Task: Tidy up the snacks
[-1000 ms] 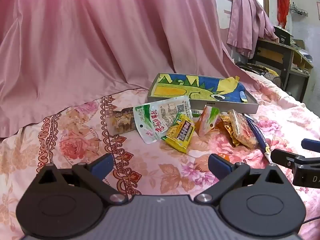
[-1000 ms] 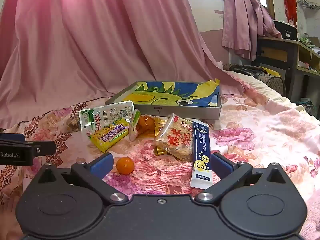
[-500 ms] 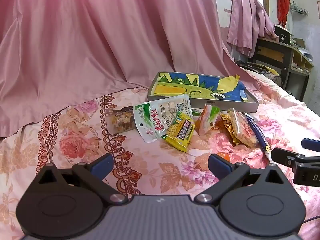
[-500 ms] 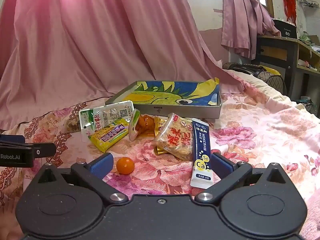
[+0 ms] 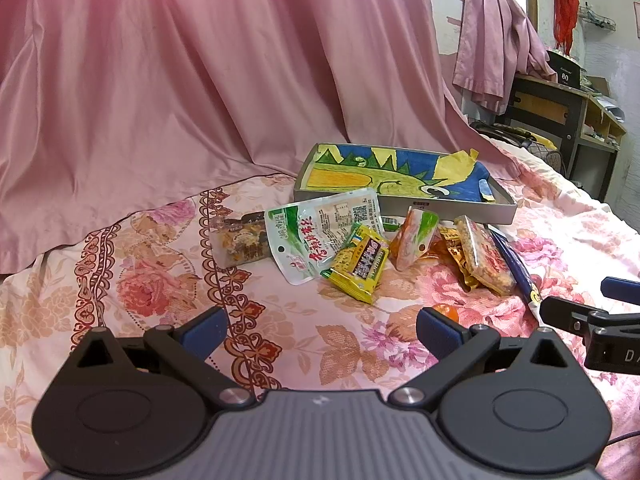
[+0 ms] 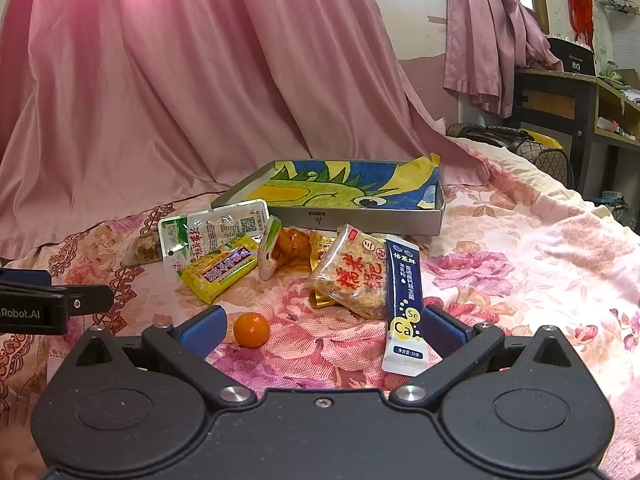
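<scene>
A: Status on the snack sort?

B: Nothing was done. The shallow grey cardboard box lined with a dinosaur drawing (image 6: 436, 216) held no snacks. All of them lay on the floral bedsheet (image 6: 520, 264) in front of the box.

A: Claws?

B: My right gripper (image 6: 322, 330) was spread wide, holding nothing, low over the sheet. My left gripper (image 5: 320, 330) was the same, released and not holding anything.

A: What's where?

B: Just in front of the box: a white-and-green pouch (image 6: 212, 236), a yellow wrapped bar (image 6: 220, 270) overlapping it, an orange-filled clear packet (image 6: 280, 250), and a clear rice-cake pack with red characters (image 6: 356, 276). A navy stick sachet (image 6: 404, 304) leaned on that pack. A small round orange fruit (image 6: 251, 330) lay nearest me, furthest from the box. A brown nut bar in clear wrap (image 5: 240, 244) sat left of the pouch.

A: Obstructions?

B: The packs overlapped, so I judged a single pick could drag neighbours. A pink curtain (image 6: 180, 92) hung behind the box, clear of it.
</scene>
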A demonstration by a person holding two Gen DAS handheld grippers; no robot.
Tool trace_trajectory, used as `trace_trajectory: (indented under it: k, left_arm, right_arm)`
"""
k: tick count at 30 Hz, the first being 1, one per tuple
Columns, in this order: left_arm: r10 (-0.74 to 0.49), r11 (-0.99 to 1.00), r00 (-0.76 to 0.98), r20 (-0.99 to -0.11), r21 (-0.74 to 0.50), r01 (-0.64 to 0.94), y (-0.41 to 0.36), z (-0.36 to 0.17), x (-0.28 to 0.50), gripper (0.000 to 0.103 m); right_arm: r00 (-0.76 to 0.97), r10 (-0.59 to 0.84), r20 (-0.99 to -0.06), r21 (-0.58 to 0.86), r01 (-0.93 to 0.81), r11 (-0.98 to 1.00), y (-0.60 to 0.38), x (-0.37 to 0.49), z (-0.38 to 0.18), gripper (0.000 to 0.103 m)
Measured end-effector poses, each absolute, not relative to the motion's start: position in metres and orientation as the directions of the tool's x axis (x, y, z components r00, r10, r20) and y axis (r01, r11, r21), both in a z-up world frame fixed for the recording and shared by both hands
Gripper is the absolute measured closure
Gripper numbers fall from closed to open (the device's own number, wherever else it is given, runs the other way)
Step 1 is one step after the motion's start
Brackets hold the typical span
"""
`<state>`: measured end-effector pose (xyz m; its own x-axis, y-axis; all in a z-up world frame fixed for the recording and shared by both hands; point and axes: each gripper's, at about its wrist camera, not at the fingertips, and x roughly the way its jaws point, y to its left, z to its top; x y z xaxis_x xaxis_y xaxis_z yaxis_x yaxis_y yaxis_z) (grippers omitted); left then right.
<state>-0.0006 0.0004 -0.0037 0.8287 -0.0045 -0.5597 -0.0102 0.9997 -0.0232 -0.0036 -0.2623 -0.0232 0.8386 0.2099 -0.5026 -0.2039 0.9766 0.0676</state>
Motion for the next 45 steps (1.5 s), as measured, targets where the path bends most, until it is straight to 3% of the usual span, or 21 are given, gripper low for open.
trace_trajectory:
  k: [45]
  left_arm:
    - [0.009,1.0,0.816,-0.577,0.0,-0.011,-0.007,-0.009,0.002,0.0]
  right_arm:
    - [0.811,0.212,-0.546,0.074,-0.206,0.976,-0.259,0.003,-0.028,0.001]
